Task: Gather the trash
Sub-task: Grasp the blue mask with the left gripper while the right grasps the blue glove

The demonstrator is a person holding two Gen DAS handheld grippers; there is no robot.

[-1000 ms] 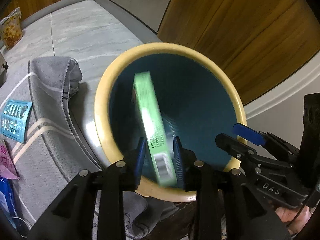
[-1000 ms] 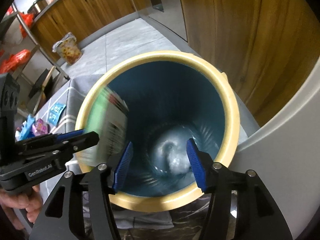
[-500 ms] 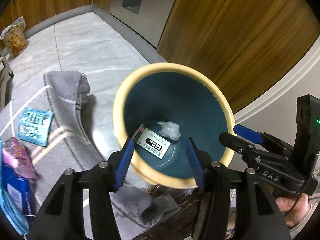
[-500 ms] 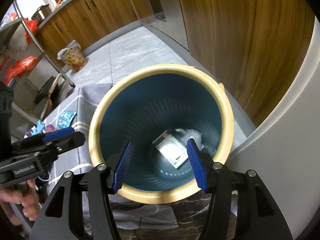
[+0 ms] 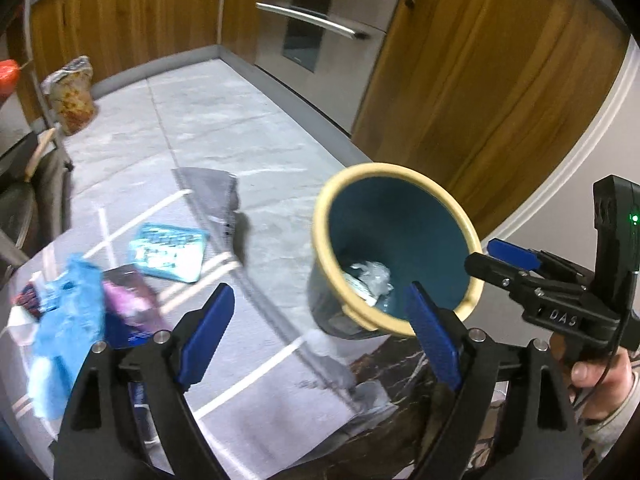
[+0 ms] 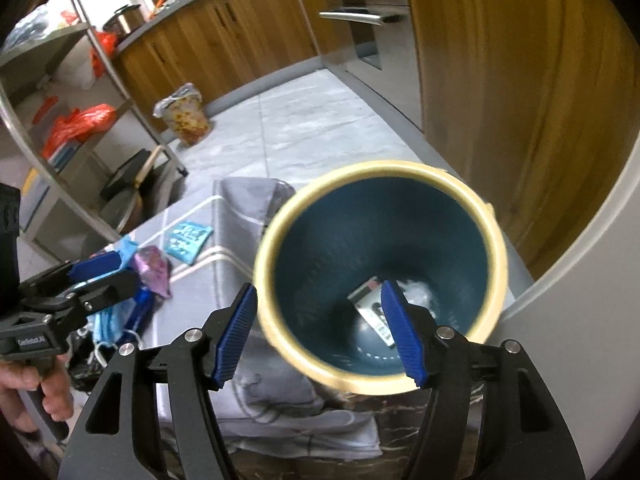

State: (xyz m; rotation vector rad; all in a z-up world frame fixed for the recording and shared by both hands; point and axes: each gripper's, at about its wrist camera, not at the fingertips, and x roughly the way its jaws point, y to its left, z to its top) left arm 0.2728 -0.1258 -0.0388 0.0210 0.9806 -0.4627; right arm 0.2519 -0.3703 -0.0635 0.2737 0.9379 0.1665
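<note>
Legible markings, located relative to the bin (image 5: 394,240):

- "DAS": raised letters on the black body of the right tongs (image 5: 516,266), right of the bin.
- "GenRobot.AI": white print on the body of the left tongs (image 6: 100,272), left of the bin.

Wrapper and box print is blurred, unreadable.

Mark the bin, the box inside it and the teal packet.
bin (image 6: 496,236), right wrist view, on its cream rim.
box (image 6: 370,306), right wrist view, on its upper face.
teal packet (image 5: 168,252), left wrist view, on its middle.
</note>
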